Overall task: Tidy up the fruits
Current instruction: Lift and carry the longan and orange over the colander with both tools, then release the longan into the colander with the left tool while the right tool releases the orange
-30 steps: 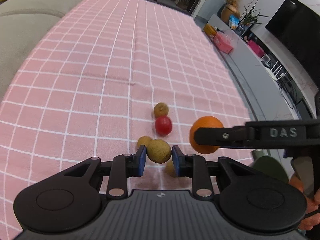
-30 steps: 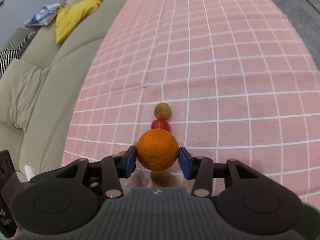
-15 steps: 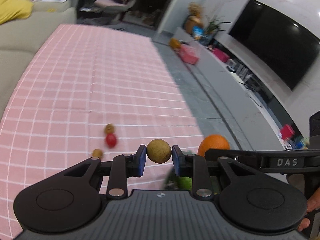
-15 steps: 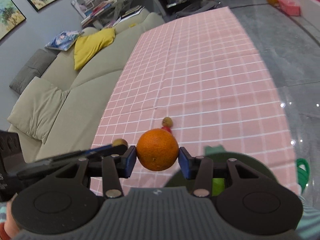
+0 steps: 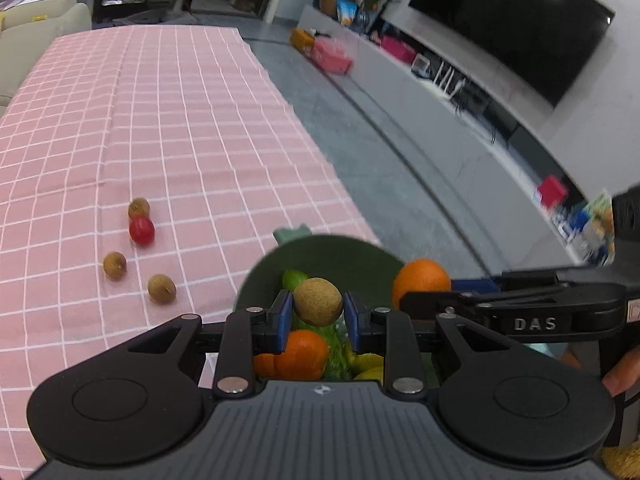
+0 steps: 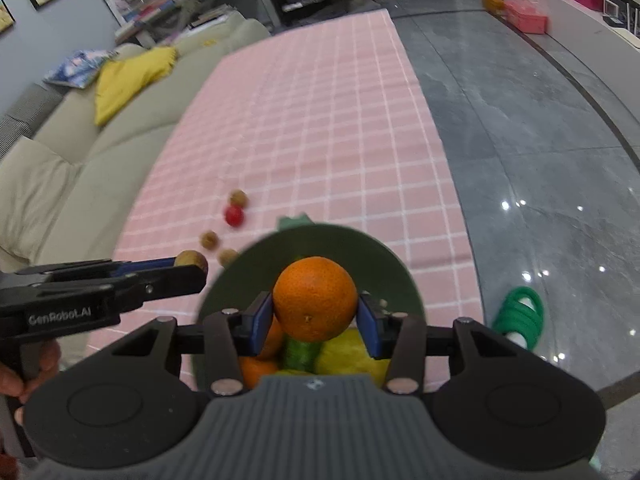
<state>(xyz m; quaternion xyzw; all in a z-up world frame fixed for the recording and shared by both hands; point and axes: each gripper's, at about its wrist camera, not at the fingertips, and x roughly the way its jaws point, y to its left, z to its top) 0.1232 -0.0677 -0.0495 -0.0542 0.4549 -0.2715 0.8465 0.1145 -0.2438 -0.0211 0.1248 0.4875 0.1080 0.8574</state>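
Note:
My left gripper is shut on a small brown fruit and holds it above the green bowl. My right gripper is shut on an orange and also holds it above the bowl. The bowl holds oranges, green fruit and yellow fruit. On the pink checked cloth, three small brown fruits and a red one lie left of the bowl.
The bowl stands near the cloth's right edge, with grey floor beyond. A beige sofa with a yellow cushion runs along the left. A green coiled object lies on the floor at the right.
Both grippers have lifted away from the loose fruits and moved right with their fruits, and now hang over the bowl.

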